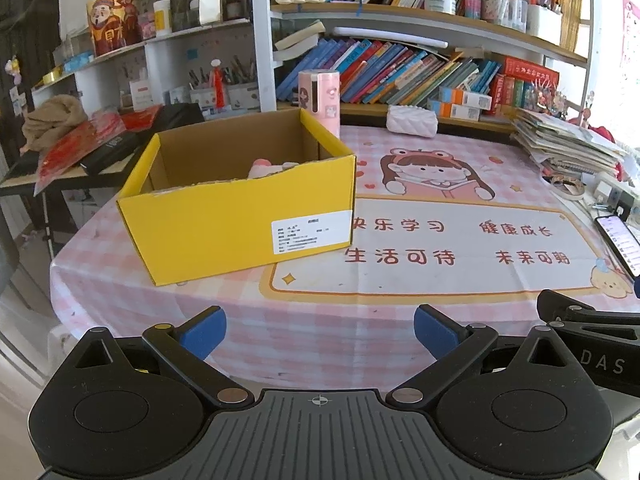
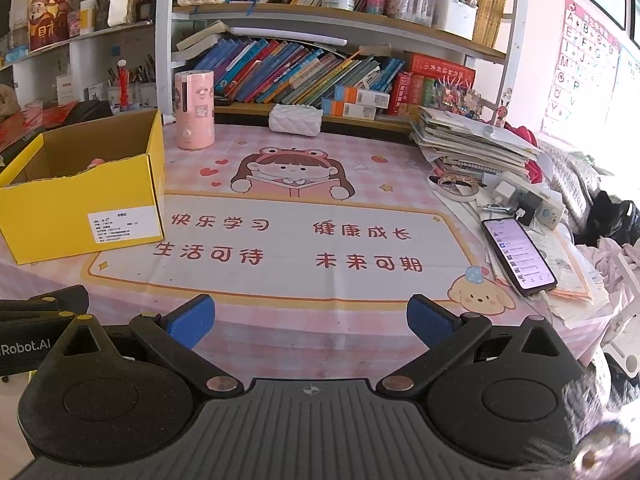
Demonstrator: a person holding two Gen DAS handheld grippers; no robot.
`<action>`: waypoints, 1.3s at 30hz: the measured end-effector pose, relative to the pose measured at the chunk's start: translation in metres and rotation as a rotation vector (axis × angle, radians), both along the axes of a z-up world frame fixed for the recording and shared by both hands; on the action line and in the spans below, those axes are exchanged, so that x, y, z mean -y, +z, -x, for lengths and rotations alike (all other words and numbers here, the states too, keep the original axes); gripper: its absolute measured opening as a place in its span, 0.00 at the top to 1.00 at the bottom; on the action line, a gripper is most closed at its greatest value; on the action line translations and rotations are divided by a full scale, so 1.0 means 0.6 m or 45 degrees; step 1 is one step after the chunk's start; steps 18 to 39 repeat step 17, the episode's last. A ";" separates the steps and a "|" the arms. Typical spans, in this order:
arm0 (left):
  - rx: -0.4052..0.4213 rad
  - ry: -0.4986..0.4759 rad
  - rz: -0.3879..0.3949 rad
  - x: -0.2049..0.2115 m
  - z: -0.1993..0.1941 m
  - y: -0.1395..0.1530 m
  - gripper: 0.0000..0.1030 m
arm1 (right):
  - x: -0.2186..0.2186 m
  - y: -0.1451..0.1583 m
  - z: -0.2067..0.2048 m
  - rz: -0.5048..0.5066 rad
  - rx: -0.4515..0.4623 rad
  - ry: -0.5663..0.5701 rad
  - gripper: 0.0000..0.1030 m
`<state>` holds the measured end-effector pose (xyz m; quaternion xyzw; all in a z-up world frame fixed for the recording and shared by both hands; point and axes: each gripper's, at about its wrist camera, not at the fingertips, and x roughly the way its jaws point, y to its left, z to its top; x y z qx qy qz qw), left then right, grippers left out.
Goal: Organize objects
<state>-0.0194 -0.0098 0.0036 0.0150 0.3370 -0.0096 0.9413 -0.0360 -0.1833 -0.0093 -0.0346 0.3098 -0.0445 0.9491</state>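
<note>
An open yellow cardboard box (image 1: pixel 240 216) stands on the left of the pink checked tablecloth (image 1: pixel 400 304); it also shows in the right wrist view (image 2: pixel 80 208). A pink and white object (image 1: pixel 266 168) lies inside it, mostly hidden by the wall. My left gripper (image 1: pixel 320 330) is open and empty at the table's front edge, in front of the box. My right gripper (image 2: pixel 310 318) is open and empty beside it, over the front edge of the cloth.
A pink cylinder appliance (image 2: pixel 194 110) and a white quilted pouch (image 2: pixel 295 119) stand at the back. A phone (image 2: pixel 518 258), chargers (image 2: pixel 528 200) and a stack of papers (image 2: pixel 472 142) lie on the right. Bookshelves (image 2: pixel 320 12) rise behind the table.
</note>
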 end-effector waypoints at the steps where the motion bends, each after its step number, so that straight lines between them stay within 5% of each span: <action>1: -0.002 -0.002 0.002 0.001 -0.001 0.000 0.02 | 0.001 0.000 0.000 0.001 0.000 -0.003 0.00; 39: -0.011 -0.011 0.008 0.007 -0.008 -0.002 0.00 | 0.004 -0.002 -0.003 0.009 -0.007 -0.018 0.00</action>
